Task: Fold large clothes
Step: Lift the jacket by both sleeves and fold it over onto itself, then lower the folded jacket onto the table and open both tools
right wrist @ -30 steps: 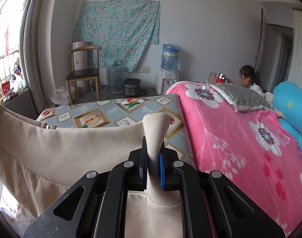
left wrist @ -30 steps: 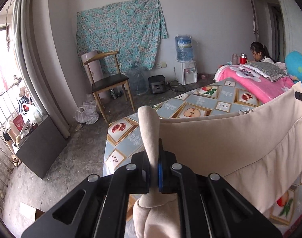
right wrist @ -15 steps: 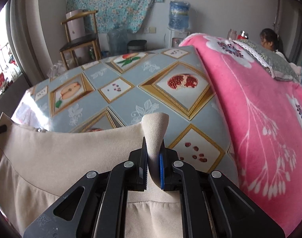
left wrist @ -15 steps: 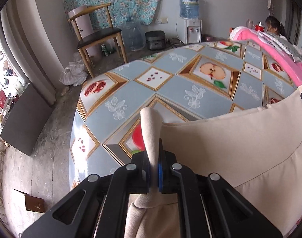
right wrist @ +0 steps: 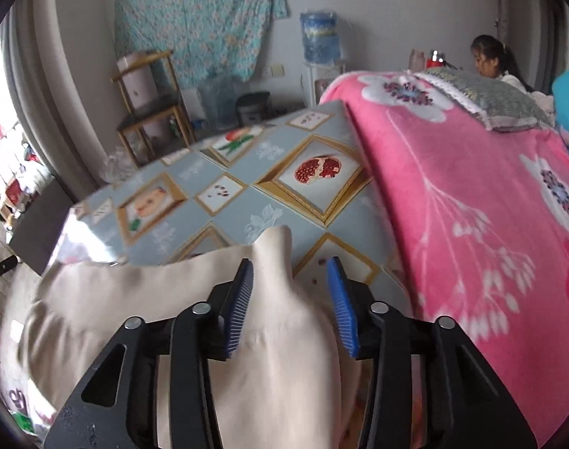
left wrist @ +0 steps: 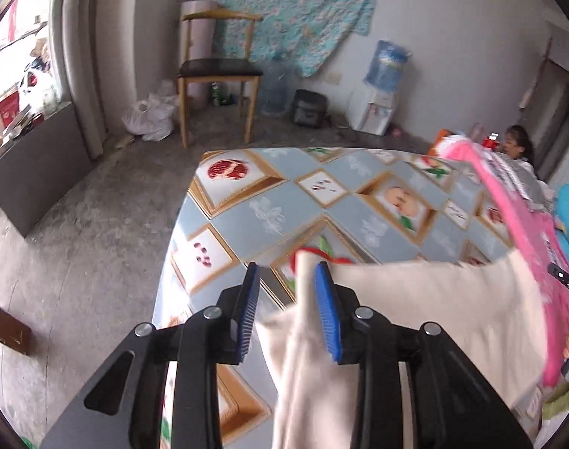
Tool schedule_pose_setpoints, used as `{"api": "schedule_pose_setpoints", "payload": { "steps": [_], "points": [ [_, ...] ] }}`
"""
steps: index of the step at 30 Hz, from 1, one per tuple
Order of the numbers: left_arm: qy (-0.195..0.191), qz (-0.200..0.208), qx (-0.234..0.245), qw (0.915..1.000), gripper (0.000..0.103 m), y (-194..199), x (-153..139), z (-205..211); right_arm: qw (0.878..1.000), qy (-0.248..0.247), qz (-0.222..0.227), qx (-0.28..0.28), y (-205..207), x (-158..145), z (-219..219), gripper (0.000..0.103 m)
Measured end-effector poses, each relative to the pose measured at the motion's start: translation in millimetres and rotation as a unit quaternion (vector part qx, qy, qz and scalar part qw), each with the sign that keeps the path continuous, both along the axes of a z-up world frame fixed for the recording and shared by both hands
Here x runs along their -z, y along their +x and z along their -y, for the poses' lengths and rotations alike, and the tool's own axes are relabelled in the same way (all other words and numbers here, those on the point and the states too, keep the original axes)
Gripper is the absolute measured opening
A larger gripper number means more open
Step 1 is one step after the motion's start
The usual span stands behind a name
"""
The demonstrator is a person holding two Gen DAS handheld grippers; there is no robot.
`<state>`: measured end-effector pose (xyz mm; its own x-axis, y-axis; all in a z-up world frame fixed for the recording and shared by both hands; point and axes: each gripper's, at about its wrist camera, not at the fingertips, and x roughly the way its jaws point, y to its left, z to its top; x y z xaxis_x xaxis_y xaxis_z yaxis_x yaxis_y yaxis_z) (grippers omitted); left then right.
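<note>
Both grippers, clamped on the cream garment point(left wrist: 426, 310) earlier, have just been opening, left gripper point(left wrist: 288, 310) and right gripper point(right wrist: 290, 295) released
Soft, light, floppy cloth slumps onto the patterned tabletop point(left wrist: 269, 213); best retaken at corners near the table's edge

Wooden chair point(left wrist: 219, 71) and water dispenser point(left wrist: 378, 97) by the wall, pink blanket point(right wrist: 471, 187) alongside.

Window daylight; motion blur; fisheye warp

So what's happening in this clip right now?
A person is folding a beige garment over a table with a fruit-patterned cloth, a gripper in each hand. The left gripper and right gripper have just been opening: each has a bunched corner of the fabric between its blue pads, no longer pinched, so the cloth is being let go onto the table.
</note>
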<state>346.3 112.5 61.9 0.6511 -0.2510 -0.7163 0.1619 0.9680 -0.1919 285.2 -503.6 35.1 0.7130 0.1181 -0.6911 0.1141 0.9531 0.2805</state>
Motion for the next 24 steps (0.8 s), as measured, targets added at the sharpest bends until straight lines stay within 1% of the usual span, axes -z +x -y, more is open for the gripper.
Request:
{"api": "schedule_pose_setpoints", "payload": {
  "steps": [1,2,4,5,7,8,9,10,11,13,14,15,17,18,19,21,22,24],
  "points": [
    [-0.01,-0.002,0.02,0.9998,0.036,-14.3,-1.3,1.0,1.0,0.005,0.003,-0.014,-17.3,-1.4,-5.7,0.049],
    [-0.014,-0.006,0.038,0.9992,0.037,-28.8,0.0,4.5,0.999,0.014,0.001,-0.034,-34.7,0.6,-13.3,0.049],
    [-0.011,-0.024,0.075,0.9969,0.038,-59.7,12.7,17.3,0.998,0.032,-0.016,-0.06,-61.4,12.7,-27.6,0.048],
    [-0.01,-0.033,0.084,0.9959,0.038,-71.9,21.5,21.8,0.997,0.031,-0.031,-0.066,-72.2,22.8,-35.2,0.048],
    [0.002,-0.049,0.067,0.9965,0.038,-91.7,44.4,26.0,0.996,0.02,-0.064,-0.067,-84.6,45.2,-45.5,0.048],
    [0.007,-0.062,0.059,0.9964,0.038,-97.5,58.1,25.5,0.994,0.023,-0.085,-0.059,-87.9,60.7,-46.6,0.047],
    [0.008,-0.077,0.05,0.9958,0.038,-100.4,70.8,23.9,0.994,0.023,-0.088,-0.055,-90.0,70.0,-47.7,0.047],
    [0.008,-0.082,0.042,0.9957,0.038,-101.7,79.8,23.7,0.995,0.018,-0.079,-0.057,-91.0,74.6,-49.4,0.047],
    [0.005,-0.071,0.042,0.9966,0.039,-105.1,85.7,20.8,0.995,0.012,-0.075,-0.061,-91.2,75.7,-50.6,0.047],
    [0.01,-0.057,0.048,0.9972,0.04,-108.3,88.3,20.2,0.994,-0.003,-0.081,-0.066,-87.3,73.2,-53.8,0.047],
    [0.019,-0.053,0.051,0.9971,0.04,-109.2,87.5,22.0,0.994,-0.01,-0.087,-0.071,-85.4,71.3,-55.6,0.047],
    [0.023,-0.054,0.051,0.997,0.04,-109.8,86.3,23.1,0.993,-0.014,-0.093,-0.073,-86.1,69.4,-55.6,0.047],
    [0.028,-0.059,0.044,0.9969,0.04,-110.9,78.7,21.6,0.992,-0.025,-0.103,-0.07,-86.6,55.4,-56.5,0.047],
    [0.029,-0.055,0.039,0.9973,0.04,-109.2,72.5,20.6,0.993,-0.029,-0.095,-0.066,-87.9,46.6,-56.5,0.048],
    [0.024,-0.042,0.036,0.9982,0.041,-108.1,63.7,17.8,0.994,-0.028,-0.076,-0.066,-87.4,33.3,-56.4,0.049],
    [0.013,-0.019,0.039,0.999,0.041,-100.4,49.5,15.7,0.996,-0.02,-0.047,-0.068,-76.1,18.2,-55.2,0.054],
    [0.011,-0.013,0.039,0.9991,0.041,-91.6,43.5,19.2,0.997,-0.018,-0.036,-0.067,-67.4,12.2,-57.5,0.055],
    [0.01,-0.013,0.042,0.999,0.044,-69.6,39.0,30.7,0.997,-0.019,-0.025,-0.067,-41.0,8.3,-64.9,0.055]
  ]
}}
